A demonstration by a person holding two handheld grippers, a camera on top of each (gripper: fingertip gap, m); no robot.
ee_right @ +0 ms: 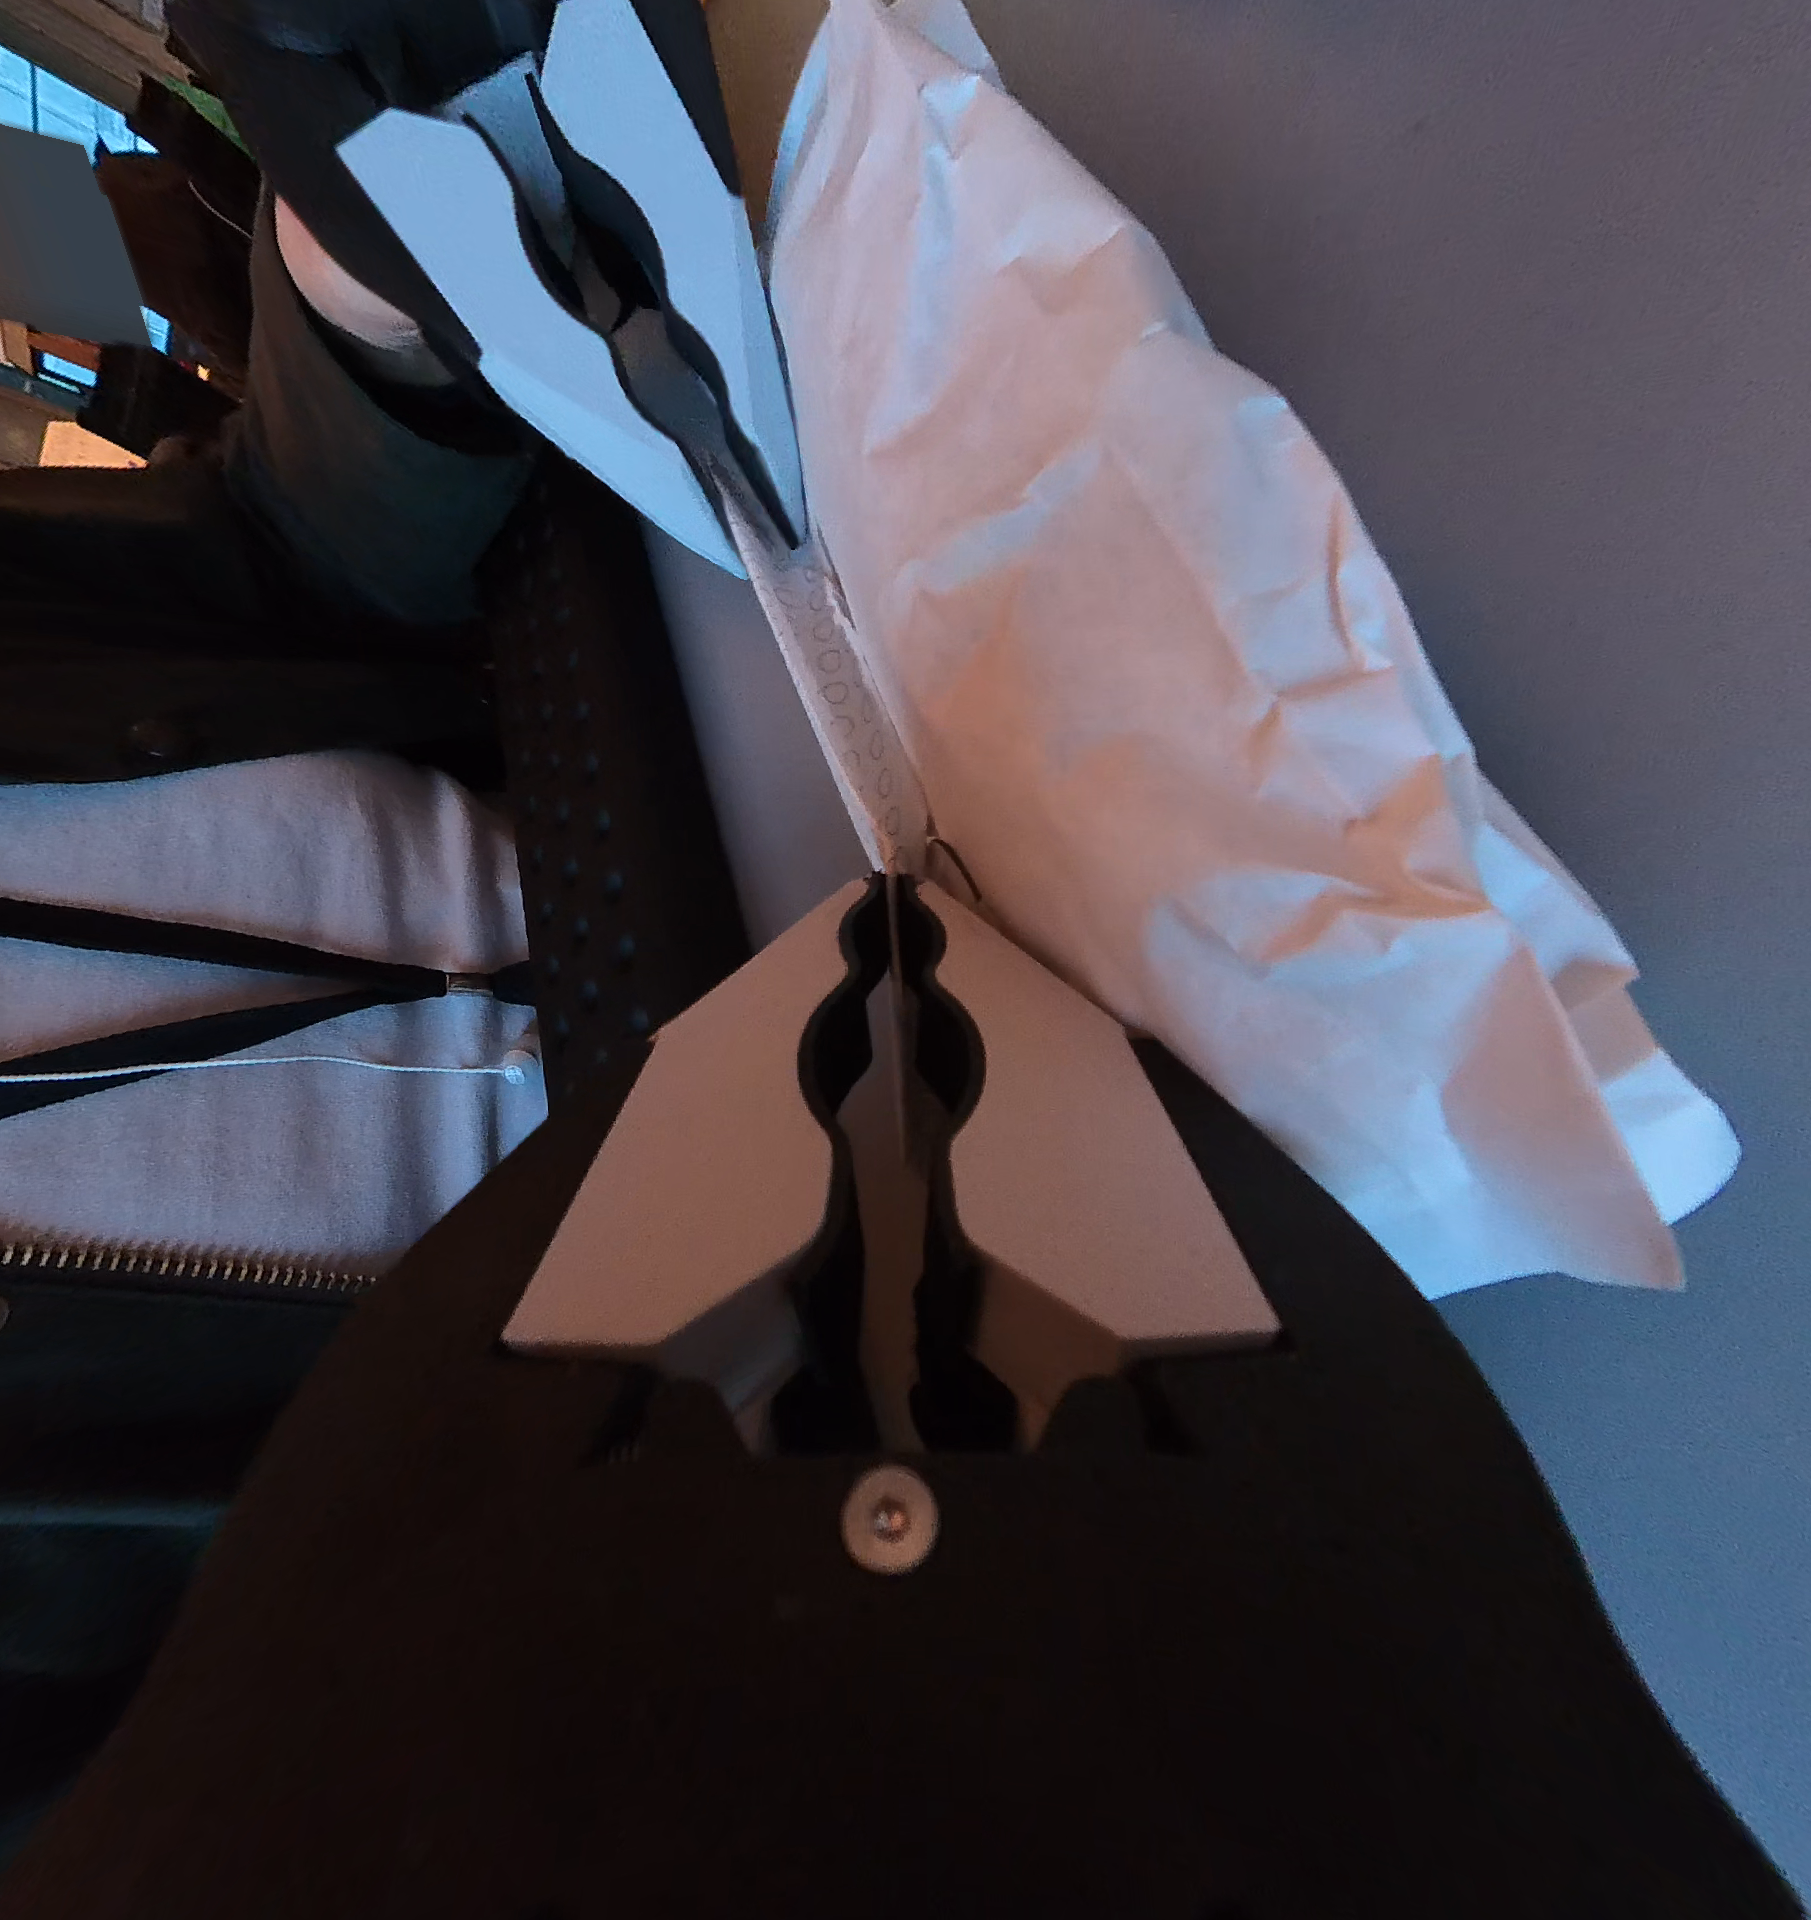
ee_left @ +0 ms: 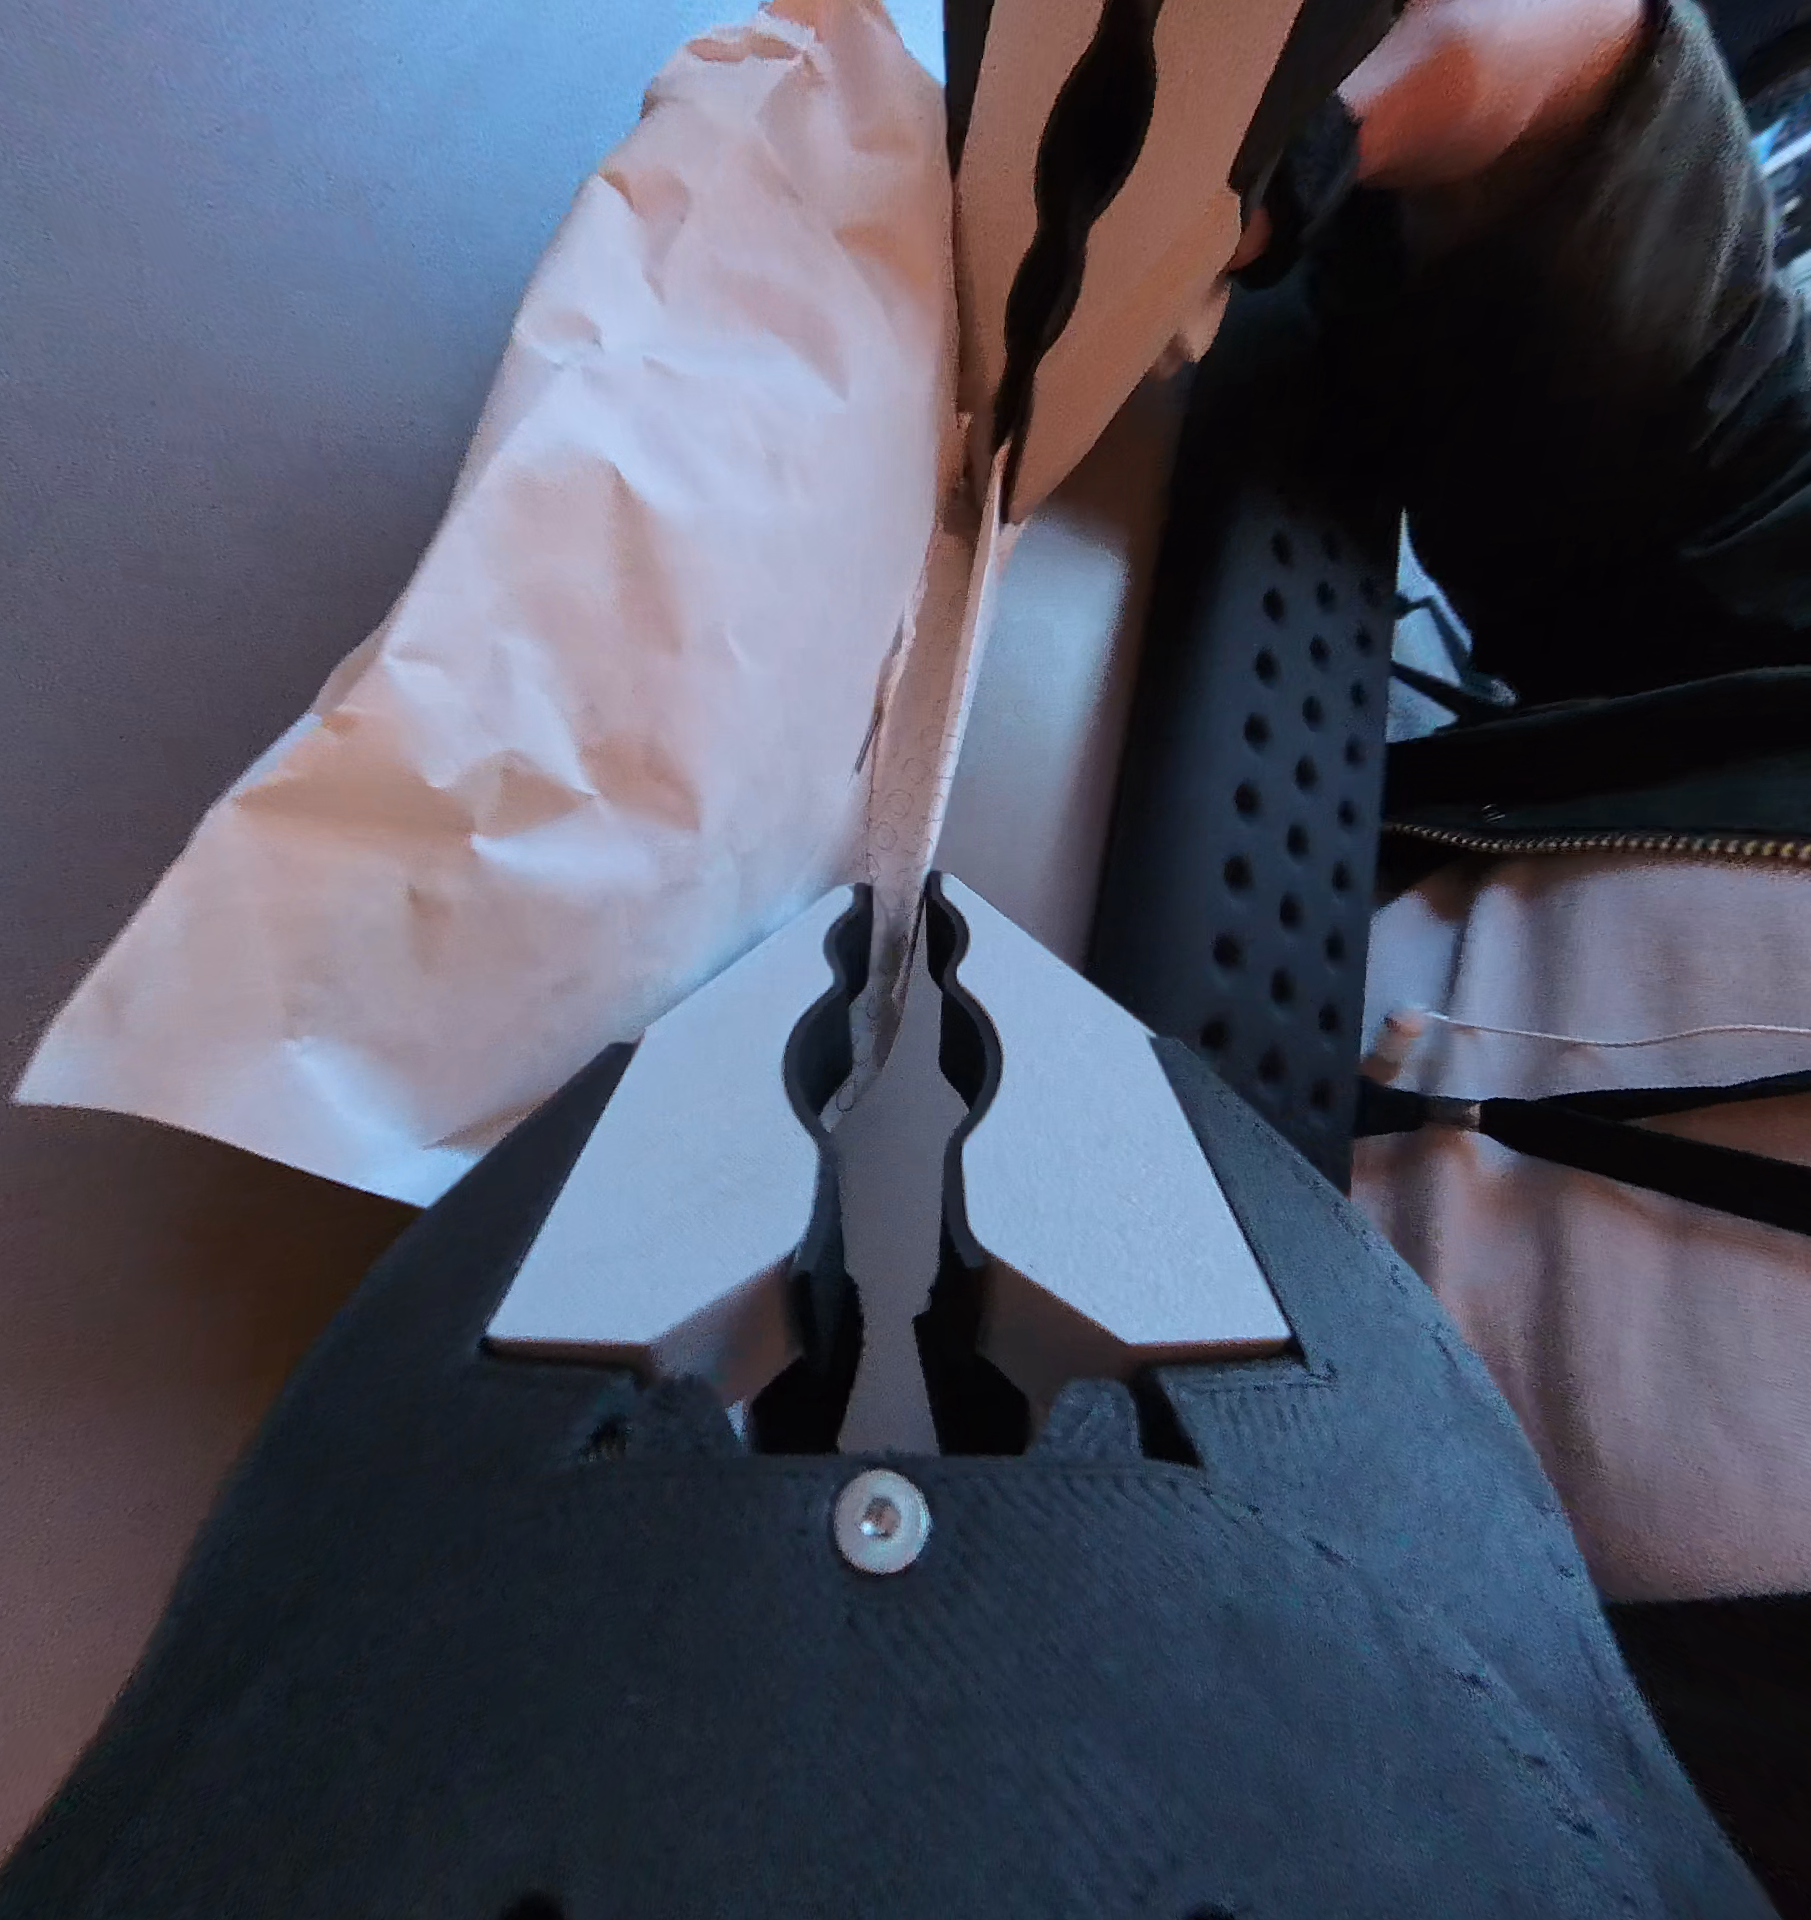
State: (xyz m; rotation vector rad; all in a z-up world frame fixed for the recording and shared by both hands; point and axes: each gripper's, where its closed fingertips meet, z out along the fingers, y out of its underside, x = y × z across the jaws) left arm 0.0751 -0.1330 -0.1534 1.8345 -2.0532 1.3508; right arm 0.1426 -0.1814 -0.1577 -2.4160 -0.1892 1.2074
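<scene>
Closest in, the left gripper (ee_left: 896,894) is clenched on the flat edge strip of a crumpled paper bag (ee_left: 568,644); its pale, matte fingers (ee_left: 1067,1122) with wavy black inner ridges pinch the thin strip, which is printed with small rings. The right gripper (ee_right: 893,883) is clamped just as tightly on the same strip at its other end, its black printed body (ee_right: 880,1662) showing fine layered ridges and a round silver screw.

The bag hangs stretched between the two pairs of tongs, its tan paper soft and heavily creased, puffed like a pillow, one loose corner fanning outward. Behind it is a smooth grey surface (ee_left: 153,416).

Farther off sits a black perforated chair part (ee_left: 1285,831) with rows of round holes, then a person's pinkish garment (ee_left: 1607,1247) with a brass zipper (ee_left: 1607,847) and a dark sleeve (ee_left: 1607,364).
</scene>
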